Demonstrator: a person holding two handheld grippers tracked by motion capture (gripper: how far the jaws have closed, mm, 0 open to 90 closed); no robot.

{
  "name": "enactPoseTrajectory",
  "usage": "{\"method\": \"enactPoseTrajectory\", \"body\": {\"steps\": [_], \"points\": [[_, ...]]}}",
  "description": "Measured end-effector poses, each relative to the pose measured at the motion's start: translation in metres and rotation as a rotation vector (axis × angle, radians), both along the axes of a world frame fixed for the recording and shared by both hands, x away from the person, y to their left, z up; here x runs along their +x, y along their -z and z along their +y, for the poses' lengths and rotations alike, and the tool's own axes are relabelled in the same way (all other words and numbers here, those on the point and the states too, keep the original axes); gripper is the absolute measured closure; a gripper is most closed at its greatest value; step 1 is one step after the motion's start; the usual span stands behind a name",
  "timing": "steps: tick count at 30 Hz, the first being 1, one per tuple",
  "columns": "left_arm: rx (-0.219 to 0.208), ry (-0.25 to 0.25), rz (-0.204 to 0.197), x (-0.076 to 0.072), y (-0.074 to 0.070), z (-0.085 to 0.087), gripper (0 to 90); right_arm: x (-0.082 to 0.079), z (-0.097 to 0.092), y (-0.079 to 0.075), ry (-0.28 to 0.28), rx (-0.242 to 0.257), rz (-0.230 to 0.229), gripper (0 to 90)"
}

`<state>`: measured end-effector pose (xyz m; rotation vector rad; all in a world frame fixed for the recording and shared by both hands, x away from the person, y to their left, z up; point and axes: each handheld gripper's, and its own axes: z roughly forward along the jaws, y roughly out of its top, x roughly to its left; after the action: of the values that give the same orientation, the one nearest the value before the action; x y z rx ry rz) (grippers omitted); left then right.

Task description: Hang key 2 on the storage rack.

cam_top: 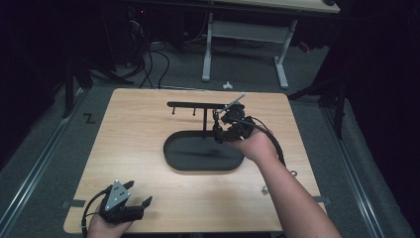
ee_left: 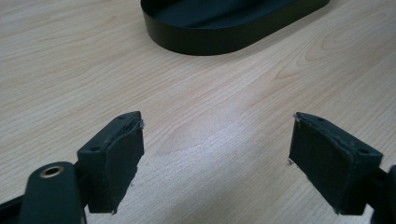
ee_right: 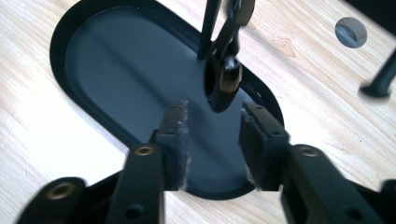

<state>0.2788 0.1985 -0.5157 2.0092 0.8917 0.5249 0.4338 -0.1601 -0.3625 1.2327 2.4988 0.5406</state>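
A black oval tray (cam_top: 173,153) lies mid-table with a thin post (cam_top: 205,121) and a crossbar (cam_top: 190,104) rising from it. A dark, glossy looped item (cam_top: 216,126) hangs from the bar beside the post. My right gripper (cam_top: 219,135) is just in front of it. In the right gripper view the looped item (ee_right: 226,79) dangles just beyond the fingertips of that gripper (ee_right: 214,135), whose jaws stand apart with nothing between them. My left gripper (cam_top: 140,192) rests at the table's front left, open and empty. Its gripper view has the left gripper (ee_left: 217,154) over bare wood, facing the tray (ee_left: 210,42).
Two small metal pieces (cam_top: 293,173) (cam_top: 264,189) lie on the wooden table (cam_top: 124,129) right of my right forearm. A round silver piece (ee_right: 350,32) sits on the wood beyond the tray. Past the table's far edge are a white desk frame (cam_top: 208,49) and cables on the floor.
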Motion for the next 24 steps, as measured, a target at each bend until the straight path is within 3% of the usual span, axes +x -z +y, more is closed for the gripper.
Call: {"method": "enactPoseTrajectory", "body": {"steps": [5, 10, 24], "points": [[0.010, 0.012, 0.006, 0.001, 0.002, -0.004, 18.3, -0.023, -0.010, 0.012, -0.039, 0.012, -0.017, 56.0], [0.018, 0.024, 0.014, 0.002, 0.003, -0.008, 18.2, -0.042, -0.023, 0.027, -0.035, 0.021, -0.023, 55.8], [0.025, 0.041, 0.020, 0.005, 0.004, -0.014, 18.3, -0.079, -0.089, 0.061, 0.095, 0.047, -0.070, 50.3]]}}
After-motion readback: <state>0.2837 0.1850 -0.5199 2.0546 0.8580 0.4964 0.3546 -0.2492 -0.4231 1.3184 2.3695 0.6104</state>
